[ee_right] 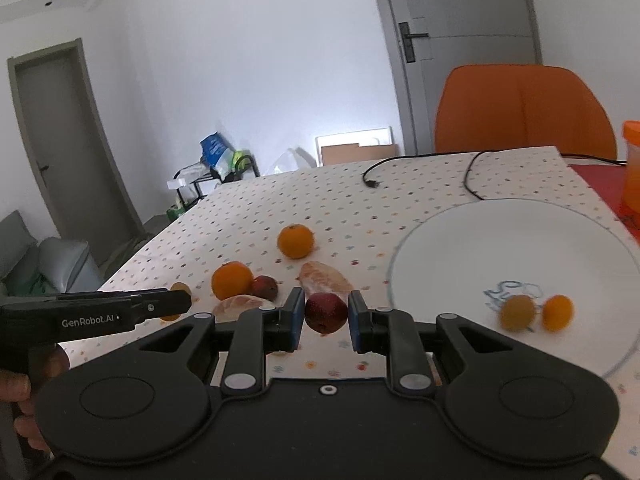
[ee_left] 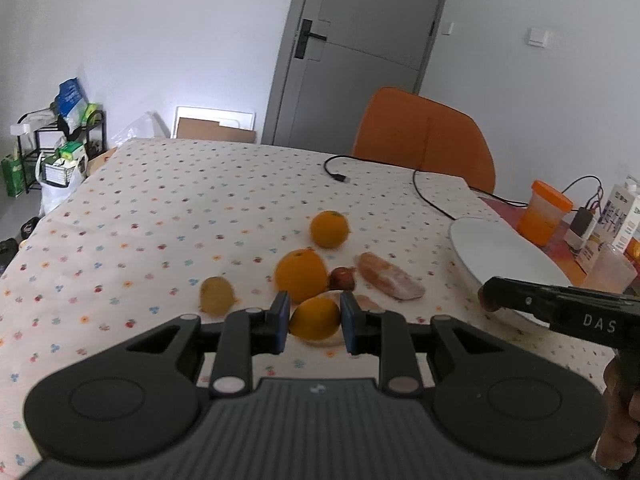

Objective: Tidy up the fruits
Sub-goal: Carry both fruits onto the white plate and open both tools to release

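Left fingers [ee_left: 288,322] clamping a small orange [ee_left: 315,318], right fingers [ee_right: 296,320] a red fruit [ee_right: 326,313].

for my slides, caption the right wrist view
Right gripper shut on a red fruit beside the white plate.

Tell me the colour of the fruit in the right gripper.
Dark red fruit, clamped in the right gripper; the right wrist view shows it best.
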The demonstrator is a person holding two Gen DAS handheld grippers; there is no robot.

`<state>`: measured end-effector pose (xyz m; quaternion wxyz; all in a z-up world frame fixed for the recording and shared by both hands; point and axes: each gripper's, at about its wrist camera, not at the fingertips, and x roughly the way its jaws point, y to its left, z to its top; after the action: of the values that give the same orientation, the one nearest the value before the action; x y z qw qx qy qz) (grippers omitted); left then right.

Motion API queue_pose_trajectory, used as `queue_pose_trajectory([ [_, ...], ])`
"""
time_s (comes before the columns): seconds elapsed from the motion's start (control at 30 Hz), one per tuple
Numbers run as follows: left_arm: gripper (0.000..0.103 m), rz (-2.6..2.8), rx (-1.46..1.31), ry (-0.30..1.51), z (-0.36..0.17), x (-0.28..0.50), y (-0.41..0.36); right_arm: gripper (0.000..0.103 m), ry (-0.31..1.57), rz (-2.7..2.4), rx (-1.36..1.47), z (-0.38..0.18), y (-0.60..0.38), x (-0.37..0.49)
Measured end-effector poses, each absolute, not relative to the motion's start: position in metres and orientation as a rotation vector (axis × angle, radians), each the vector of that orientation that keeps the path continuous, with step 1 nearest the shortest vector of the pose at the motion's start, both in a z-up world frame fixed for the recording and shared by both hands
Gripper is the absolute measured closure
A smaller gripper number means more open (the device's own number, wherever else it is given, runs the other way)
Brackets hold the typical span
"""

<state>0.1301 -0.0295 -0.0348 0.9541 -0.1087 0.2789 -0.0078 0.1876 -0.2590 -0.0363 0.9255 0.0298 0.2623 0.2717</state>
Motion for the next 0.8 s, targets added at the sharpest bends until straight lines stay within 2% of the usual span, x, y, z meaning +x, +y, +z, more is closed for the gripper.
queue_pose_trajectory([
  [0.8, 0.078, -0.141, -0.15, 0.559, -0.026, 0.15, -0.098, 0.081, 0.504, 0.368, 0.153, -0.04, -0.351, 0.177],
])
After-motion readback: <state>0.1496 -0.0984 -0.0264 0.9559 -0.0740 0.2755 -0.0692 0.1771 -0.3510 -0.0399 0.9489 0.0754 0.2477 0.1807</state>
